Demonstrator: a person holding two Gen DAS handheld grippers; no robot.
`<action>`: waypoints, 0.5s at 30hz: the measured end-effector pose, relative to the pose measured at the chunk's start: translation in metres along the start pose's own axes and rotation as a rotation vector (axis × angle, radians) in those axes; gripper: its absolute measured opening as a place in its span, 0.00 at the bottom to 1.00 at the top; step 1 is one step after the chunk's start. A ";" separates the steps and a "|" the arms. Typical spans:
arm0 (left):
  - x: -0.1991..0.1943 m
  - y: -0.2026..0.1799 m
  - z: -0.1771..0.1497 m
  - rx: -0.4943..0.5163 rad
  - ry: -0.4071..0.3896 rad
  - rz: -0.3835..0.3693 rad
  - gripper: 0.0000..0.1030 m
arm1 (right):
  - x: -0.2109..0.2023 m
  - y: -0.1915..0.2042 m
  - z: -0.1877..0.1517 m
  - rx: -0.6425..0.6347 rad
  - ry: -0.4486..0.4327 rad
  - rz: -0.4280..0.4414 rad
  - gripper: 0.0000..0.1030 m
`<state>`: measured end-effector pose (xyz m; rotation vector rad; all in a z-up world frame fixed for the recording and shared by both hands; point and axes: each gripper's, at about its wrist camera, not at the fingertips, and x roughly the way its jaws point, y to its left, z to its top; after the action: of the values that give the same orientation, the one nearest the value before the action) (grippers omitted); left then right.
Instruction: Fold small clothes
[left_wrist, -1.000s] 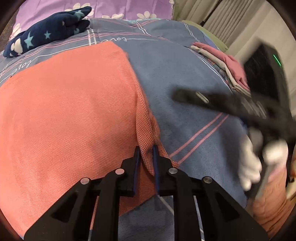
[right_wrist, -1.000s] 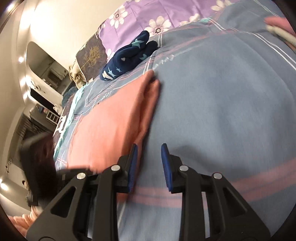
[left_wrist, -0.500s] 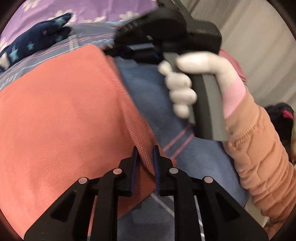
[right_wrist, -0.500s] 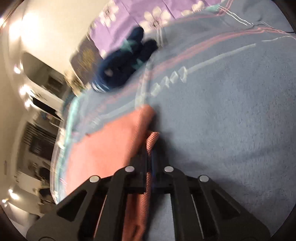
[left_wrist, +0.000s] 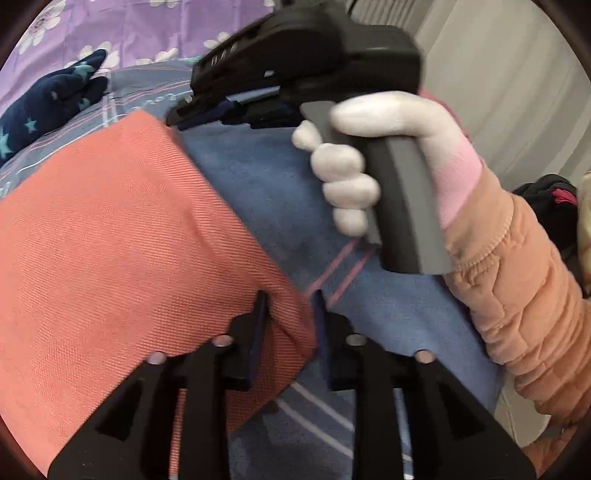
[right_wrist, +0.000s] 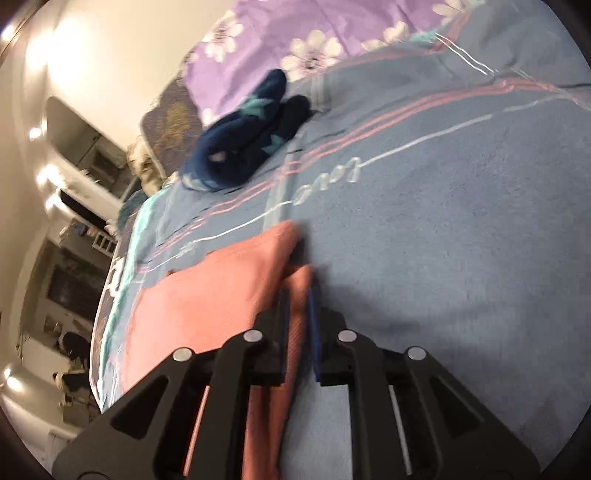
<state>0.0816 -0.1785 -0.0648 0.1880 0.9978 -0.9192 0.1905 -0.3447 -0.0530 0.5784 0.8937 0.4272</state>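
On a blue striped bedspread (right_wrist: 443, 221), a salmon-orange woven garment (left_wrist: 110, 240) lies mostly flat, its right edge doubled into a ridge. The left gripper (left_wrist: 290, 317) and right gripper (right_wrist: 297, 314) each pinch that edge, at its near and far corners. The fold appears barely begun. A navy star-print sock pair (right_wrist: 243, 147) waits near the purple floral pillow (right_wrist: 295, 33).
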 end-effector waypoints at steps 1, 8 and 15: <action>-0.005 -0.008 -0.007 0.013 -0.003 -0.002 0.39 | -0.004 0.005 -0.003 -0.018 0.004 0.031 0.12; -0.008 -0.026 -0.014 0.069 -0.008 0.029 0.47 | 0.011 0.010 -0.039 -0.134 0.079 -0.132 0.07; -0.046 -0.021 -0.041 0.048 -0.047 0.003 0.43 | -0.041 0.053 -0.067 -0.207 -0.021 -0.111 0.09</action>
<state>0.0296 -0.1431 -0.0460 0.2070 0.9330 -0.9414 0.1067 -0.3079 -0.0284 0.3417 0.8454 0.4069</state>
